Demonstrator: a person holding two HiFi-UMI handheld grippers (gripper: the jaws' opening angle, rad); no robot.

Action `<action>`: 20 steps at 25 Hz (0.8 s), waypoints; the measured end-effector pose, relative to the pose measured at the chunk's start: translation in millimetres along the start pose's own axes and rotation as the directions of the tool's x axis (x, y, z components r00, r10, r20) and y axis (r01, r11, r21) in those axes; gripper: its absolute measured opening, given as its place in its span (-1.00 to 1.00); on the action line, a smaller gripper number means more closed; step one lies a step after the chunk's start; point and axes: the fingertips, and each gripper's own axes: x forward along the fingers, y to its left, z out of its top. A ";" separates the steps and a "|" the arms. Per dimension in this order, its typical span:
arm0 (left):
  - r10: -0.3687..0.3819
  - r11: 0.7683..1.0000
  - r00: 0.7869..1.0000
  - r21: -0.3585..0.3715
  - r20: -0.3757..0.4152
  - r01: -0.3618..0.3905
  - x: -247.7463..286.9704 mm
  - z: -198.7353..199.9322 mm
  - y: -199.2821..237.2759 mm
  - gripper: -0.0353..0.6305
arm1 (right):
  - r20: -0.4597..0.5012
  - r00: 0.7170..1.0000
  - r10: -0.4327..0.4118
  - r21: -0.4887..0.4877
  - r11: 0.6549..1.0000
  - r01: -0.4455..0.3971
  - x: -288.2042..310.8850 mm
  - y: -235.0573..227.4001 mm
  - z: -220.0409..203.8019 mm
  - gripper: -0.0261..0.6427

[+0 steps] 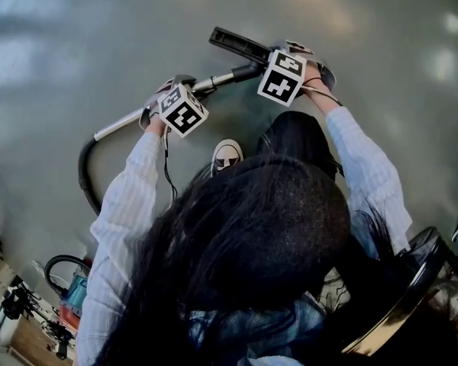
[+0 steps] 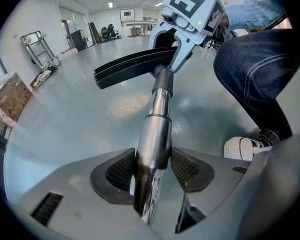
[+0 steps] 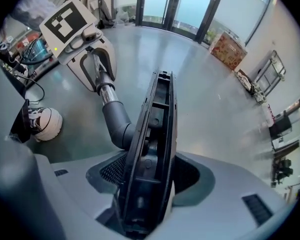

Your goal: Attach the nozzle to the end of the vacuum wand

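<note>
In the head view the chrome vacuum wand (image 1: 126, 122) runs over the grey floor from a black hose (image 1: 84, 175) up to the flat black nozzle (image 1: 240, 44). My left gripper (image 1: 165, 100) is shut on the wand; in the left gripper view the tube (image 2: 152, 149) sits pinched between both pads. My right gripper (image 1: 291, 52) is shut on the nozzle, whose underside (image 3: 152, 149) stands edge-up between its jaws. The nozzle's grey elbow neck (image 3: 117, 124) meets the wand's end (image 3: 107, 94); from here I cannot tell how firmly they join.
The person's white shoe (image 1: 227, 155) stands just below the wand. The vacuum's body (image 1: 69, 292) lies at the lower left, and a dark chair (image 1: 412, 296) at the lower right. Farther off are a cardboard box (image 2: 10, 101), a metal trolley (image 2: 35, 41) and glass doors (image 3: 180, 6).
</note>
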 end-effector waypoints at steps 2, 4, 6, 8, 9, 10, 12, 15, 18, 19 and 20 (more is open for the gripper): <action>-0.008 1.000 1.000 0.003 -0.007 0.008 5.6 -1.3 -3.0 -0.22 | -0.003 1.000 -0.014 0.001 1.000 0.014 5.2 3.5 -2.9 -0.15; -0.013 1.000 1.000 0.008 -0.018 0.013 10.5 0.0 -5.5 -0.22 | -0.009 1.000 -0.025 0.003 1.000 0.025 9.7 5.2 -6.0 -0.15; -0.013 1.000 1.000 0.015 -0.027 0.013 9.9 3.3 -7.9 -0.22 | -0.010 0.999 -0.038 -0.006 0.999 0.038 8.6 6.5 -6.0 -0.15; -0.007 1.000 1.000 0.021 -0.028 0.007 7.2 5.6 -9.5 -0.22 | 0.002 0.999 -0.047 -0.010 0.999 0.047 6.1 8.0 -4.4 -0.15; -0.004 1.000 1.000 0.022 -0.028 0.004 7.5 5.8 -9.5 -0.22 | 0.007 0.999 -0.051 -0.011 0.999 0.051 6.6 8.2 -4.2 -0.15; -0.003 1.000 1.000 0.021 -0.029 0.004 9.4 5.2 -9.0 -0.22 | 0.010 0.999 -0.053 -0.011 0.999 0.053 8.8 8.2 -4.2 -0.15; -0.005 1.000 0.999 0.017 -0.033 0.005 15.2 2.8 -7.7 -0.22 | 0.006 0.999 -0.053 -0.011 0.999 0.053 16.1 8.3 -5.0 -0.15; -0.003 1.000 0.999 0.018 -0.046 0.004 21.2 1.7 -8.2 -0.22 | -0.007 0.999 -0.047 -0.003 0.999 0.047 23.7 9.7 -9.3 -0.15; -0.013 1.000 0.997 0.023 -0.070 0.014 26.2 0.3 -9.7 -0.22 | -0.017 0.999 -0.031 0.018 0.999 0.031 31.6 12.7 -14.0 -0.15; -0.015 1.000 0.997 0.023 -0.073 0.017 27.8 -0.7 -9.4 -0.22 | -0.015 0.999 -0.030 0.024 0.999 0.030 34.5 13.3 -14.5 -0.15; -0.015 1.000 0.997 0.023 -0.071 0.016 28.7 -1.1 -8.9 -0.22 | -0.011 0.999 -0.032 0.027 0.999 0.032 36.3 13.2 -14.6 -0.15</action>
